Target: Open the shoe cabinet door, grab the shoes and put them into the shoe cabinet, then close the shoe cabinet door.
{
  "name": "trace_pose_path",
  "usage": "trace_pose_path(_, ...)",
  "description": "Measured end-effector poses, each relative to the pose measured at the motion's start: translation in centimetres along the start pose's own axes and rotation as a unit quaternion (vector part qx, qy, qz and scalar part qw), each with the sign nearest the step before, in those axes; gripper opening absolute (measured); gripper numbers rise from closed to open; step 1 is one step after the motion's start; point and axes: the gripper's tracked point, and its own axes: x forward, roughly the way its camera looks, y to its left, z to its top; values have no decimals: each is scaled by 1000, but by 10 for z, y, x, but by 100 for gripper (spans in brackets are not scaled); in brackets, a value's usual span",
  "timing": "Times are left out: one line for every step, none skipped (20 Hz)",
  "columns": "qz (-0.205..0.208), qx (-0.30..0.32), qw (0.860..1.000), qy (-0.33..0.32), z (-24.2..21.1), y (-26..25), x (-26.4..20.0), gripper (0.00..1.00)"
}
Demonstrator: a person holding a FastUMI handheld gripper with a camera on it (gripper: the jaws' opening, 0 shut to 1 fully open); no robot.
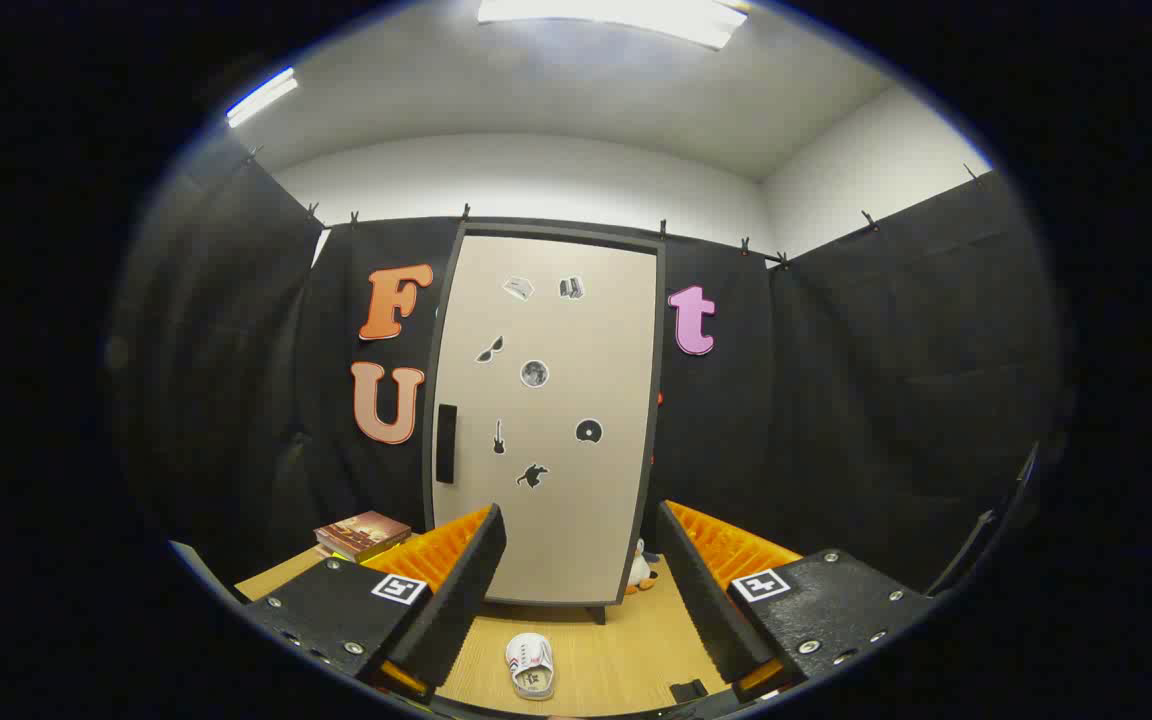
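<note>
The shoe cabinet (pixel 548 420) stands upright beyond the fingers, its beige door shut and dotted with several small stickers. A dark handle (pixel 446 444) runs down the door's left edge. A white shoe (pixel 530 665) lies on the wooden floor between my fingers, well short of the cabinet. My gripper (pixel 576 575) is open, fingers spread wide, with nothing held between them.
A stack of books (pixel 361 535) lies on the floor left of the cabinet, past the left finger. A small penguin toy (pixel 642 570) sits at the cabinet's lower right corner. A small dark object (pixel 688 690) lies on the floor near the right finger. Black cloth walls close in on both sides.
</note>
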Motion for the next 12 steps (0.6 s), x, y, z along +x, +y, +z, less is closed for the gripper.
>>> trace_pose_path(1,1,1000,0,0,1,1,95)
trace_pose_path(1,0,1000,0,1,2,3,95)
trace_pose_path(2,-1,1000,-2,2,3,3,95)
trace_pose_path(0,-2,1000,-4,4,4,4,95)
trace_pose_path(1,-3,1000,-5,4,6,5,95)
trace_pose_path(2,-3,1000,-5,4,7,5,95)
trace_pose_path(3,-3,1000,-4,4,9,6,95)
trace_pose_path(4,-3,1000,-5,3,10,6,95)
trace_pose_path(4,-3,1000,-4,4,11,7,95)
trace_pose_path(5,-5,1000,-4,3,12,8,95)
trace_pose_path(5,-6,1000,-3,3,14,8,95)
trace_pose_path(5,-7,1000,-4,3,16,8,95)
